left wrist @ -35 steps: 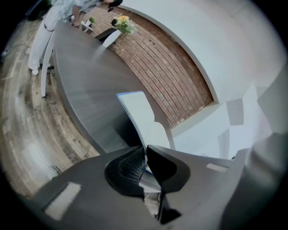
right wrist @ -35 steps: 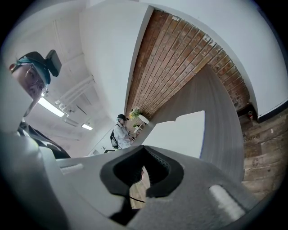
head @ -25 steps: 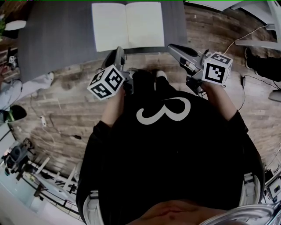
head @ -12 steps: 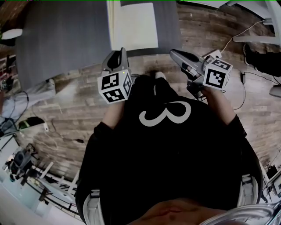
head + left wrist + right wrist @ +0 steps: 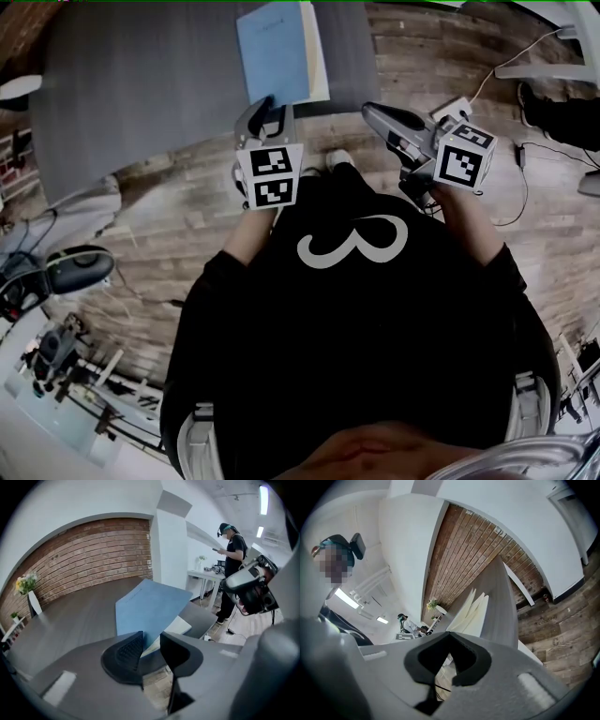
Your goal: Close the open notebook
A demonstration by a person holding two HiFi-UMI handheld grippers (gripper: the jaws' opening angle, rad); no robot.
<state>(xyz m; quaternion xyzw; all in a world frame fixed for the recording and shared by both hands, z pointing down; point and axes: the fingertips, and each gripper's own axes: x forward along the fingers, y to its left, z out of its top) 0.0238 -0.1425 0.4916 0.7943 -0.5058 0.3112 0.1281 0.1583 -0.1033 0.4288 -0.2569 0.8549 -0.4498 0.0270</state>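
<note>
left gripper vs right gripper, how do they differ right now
The left gripper has its jaws opening, with the near edge of the blue cover between them; the right gripper has its jaws together, nothing in them. The left gripper is at the notebook, whose cover stands tilted over the white pages; the right gripper hangs apart from it, off to its right. Both sit near the front edge of the table.

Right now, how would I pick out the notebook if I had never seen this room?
Find the big grey table on the wooden floor. Near its front edge, towards the right end, lies the notebook. Its blue cover, tilted up over cream pages, is the only blue thing on that table.
</note>
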